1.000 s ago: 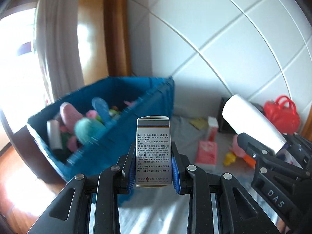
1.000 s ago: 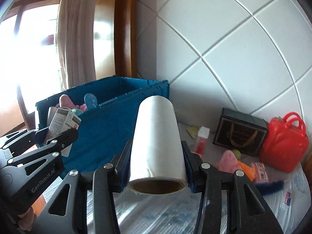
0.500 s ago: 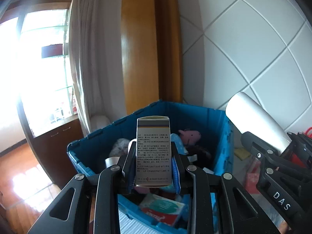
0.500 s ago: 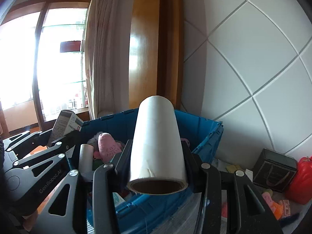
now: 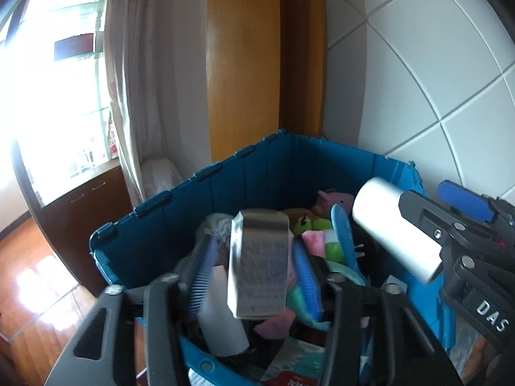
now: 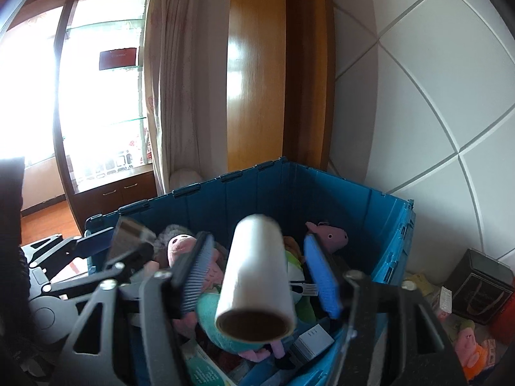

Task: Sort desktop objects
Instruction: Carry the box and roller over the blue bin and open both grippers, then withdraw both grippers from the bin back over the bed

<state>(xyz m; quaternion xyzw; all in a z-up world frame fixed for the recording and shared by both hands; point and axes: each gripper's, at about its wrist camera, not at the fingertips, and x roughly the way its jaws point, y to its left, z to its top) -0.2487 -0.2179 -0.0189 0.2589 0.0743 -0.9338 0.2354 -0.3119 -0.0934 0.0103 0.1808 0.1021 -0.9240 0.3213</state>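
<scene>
Both claws spread wide over the blue crate (image 6: 379, 225), left claw (image 5: 254, 273) just free of the carton (image 5: 257, 267), right claw (image 6: 257, 273) of the white roll (image 6: 257, 276); oddments (image 6: 466, 350) wait lower right on the surface.

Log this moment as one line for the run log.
left gripper: open, box released over bin | right gripper: open, roll released over bin

Blue bin (image 6: 379, 225) top open, inside crammed w/ toys (image 6: 326, 233).
</scene>
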